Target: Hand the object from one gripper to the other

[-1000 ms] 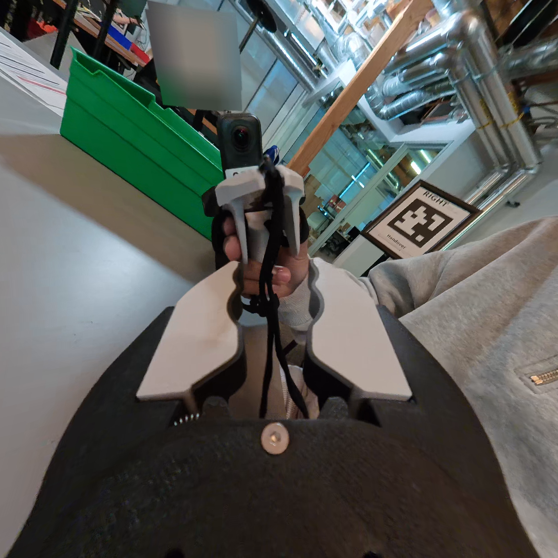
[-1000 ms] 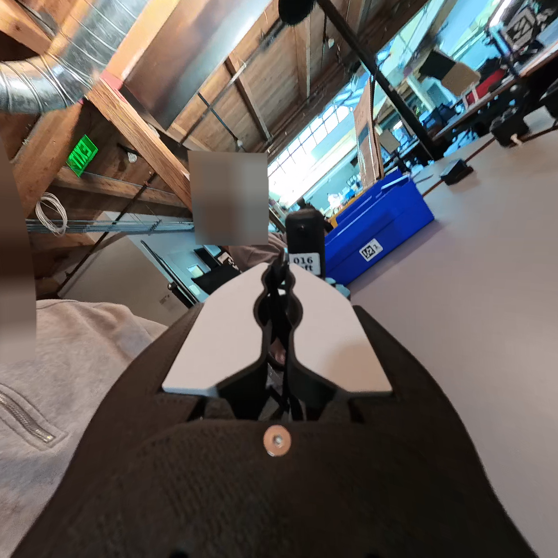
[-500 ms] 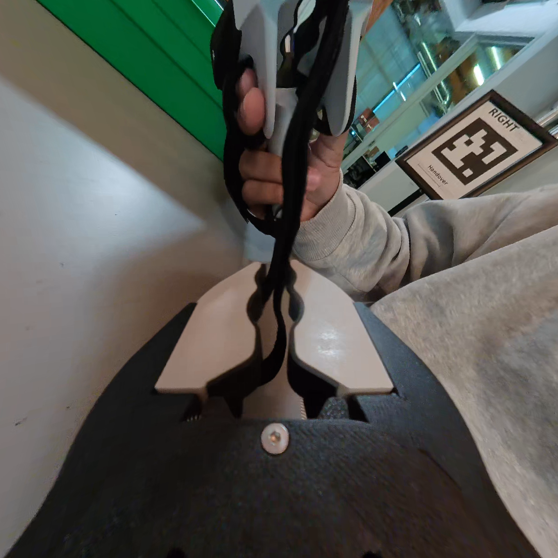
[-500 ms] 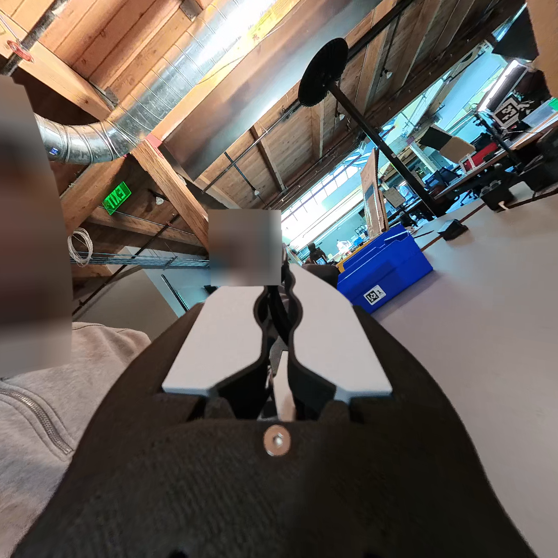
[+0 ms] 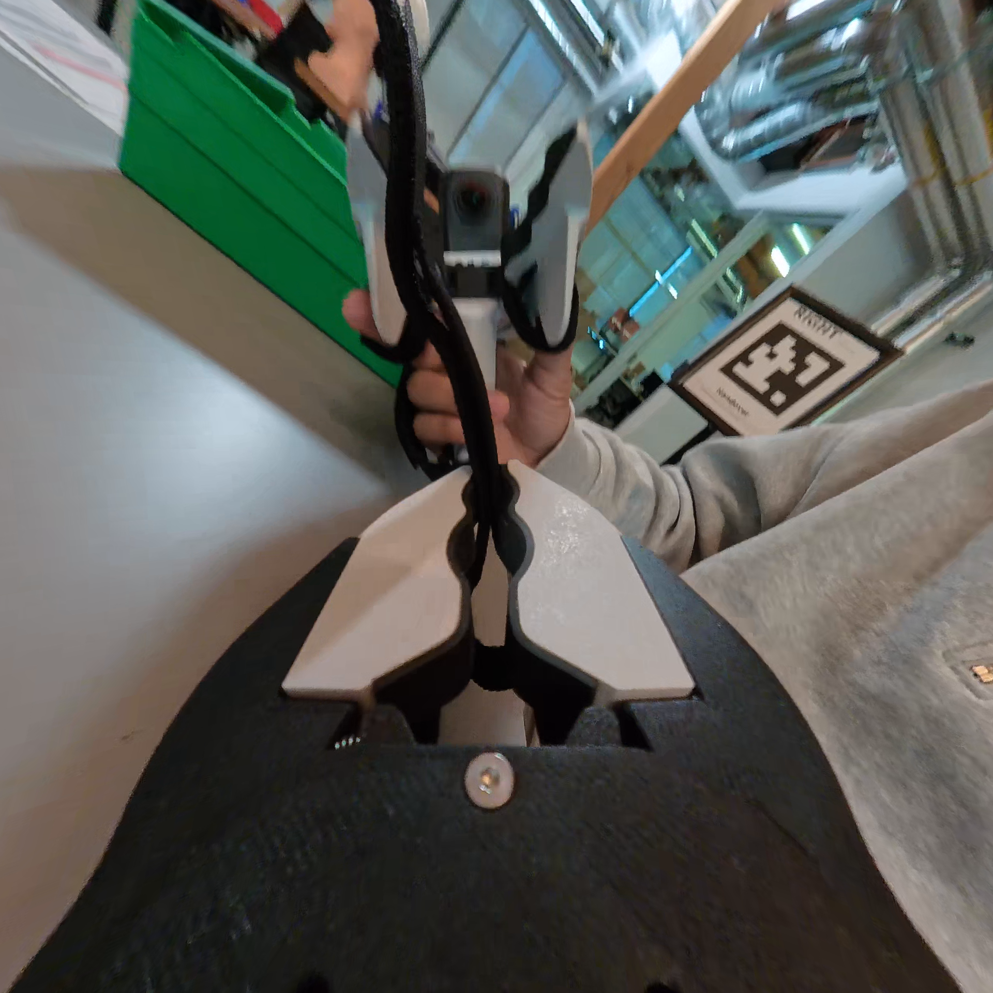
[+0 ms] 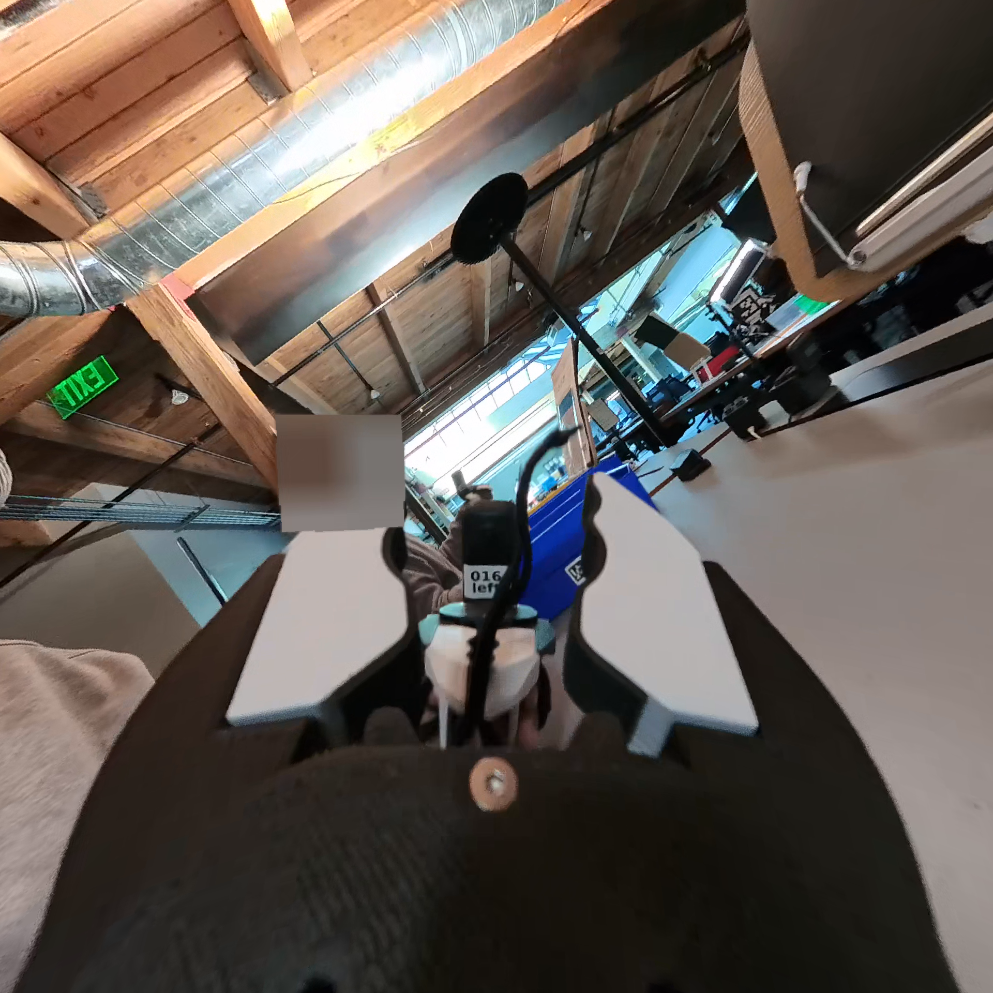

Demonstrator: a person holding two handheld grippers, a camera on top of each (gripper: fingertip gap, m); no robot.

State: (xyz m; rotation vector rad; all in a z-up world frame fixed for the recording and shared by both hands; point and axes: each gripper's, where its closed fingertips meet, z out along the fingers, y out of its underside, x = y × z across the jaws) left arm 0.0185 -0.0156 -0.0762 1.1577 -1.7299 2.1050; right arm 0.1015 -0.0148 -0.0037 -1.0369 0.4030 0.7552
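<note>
A black cord (image 5: 473, 397) runs from my left gripper (image 5: 487, 475) up past my right gripper. My left gripper is shut on the cord near its tips. The right gripper shows opposite in the left wrist view (image 5: 470, 328), jaws wide apart, with the cord lying against its left finger (image 5: 376, 258). In the right wrist view my right gripper (image 6: 494, 510) is open. The cord (image 6: 520, 516) rises free between its fingers. The left gripper (image 6: 486, 639) shows below, pinching the cord. A hand (image 5: 532, 403) holds the right gripper's handle.
A green bin (image 5: 231, 177) stands on the grey table (image 5: 134, 483) behind the grippers. A framed black-and-white marker sign (image 5: 779, 371) stands to the right. A grey sleeve (image 5: 752, 510) fills the right side. A blue bin (image 6: 559, 537) sits on the table (image 6: 806, 591).
My left gripper went from open to shut on the cord. My right gripper, shut on the cord before, has opened and let go of it.
</note>
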